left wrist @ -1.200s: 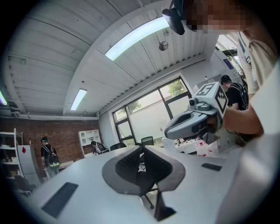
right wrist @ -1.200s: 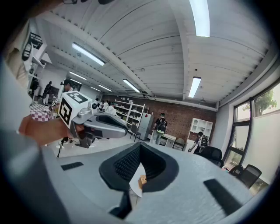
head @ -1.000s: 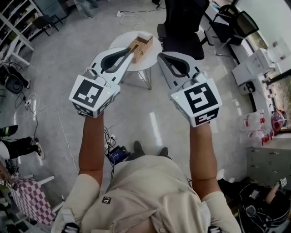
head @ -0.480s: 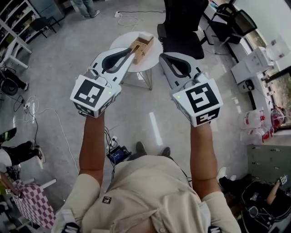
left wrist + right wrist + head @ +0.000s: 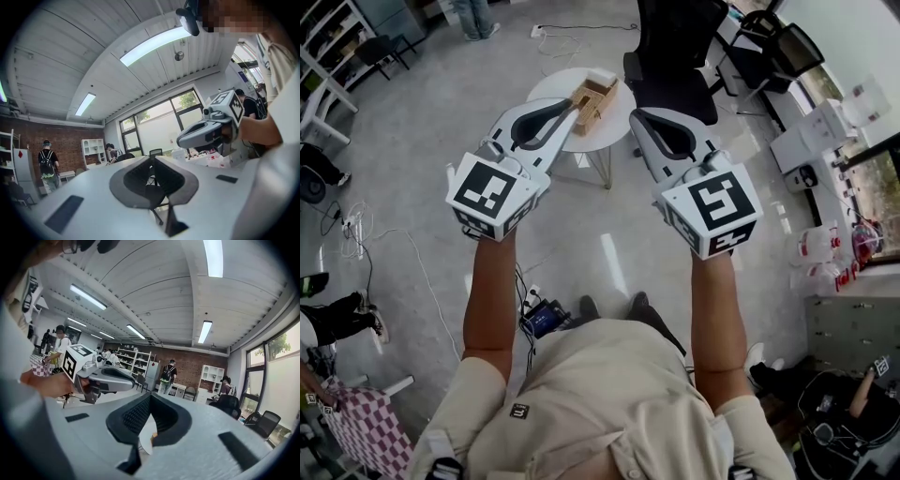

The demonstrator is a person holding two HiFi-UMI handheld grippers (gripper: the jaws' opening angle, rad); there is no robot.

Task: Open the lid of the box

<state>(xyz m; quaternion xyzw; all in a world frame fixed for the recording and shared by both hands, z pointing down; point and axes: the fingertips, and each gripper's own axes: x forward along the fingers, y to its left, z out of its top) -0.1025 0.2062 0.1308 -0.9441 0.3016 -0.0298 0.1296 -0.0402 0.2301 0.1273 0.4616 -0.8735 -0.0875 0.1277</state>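
Note:
In the head view a light wooden box stands on a small round white table on the floor below. Both grippers are held up at chest height, above and short of the table, touching nothing. My left gripper is shut and empty, and its tip overlaps the box's left side in this view. My right gripper is shut and empty, just right of the table. In the left gripper view the jaws meet, with the right gripper beside them. In the right gripper view the jaws meet, with the left gripper alongside.
A black office chair stands right behind the table. Desks with equipment line the right side. Cables and a blue device lie on the floor near the person's feet. Shelves stand at the far left.
Both grippers hold almost still and stay shut. The head view has drifted slightly, and the people at the edges of the room have moved.

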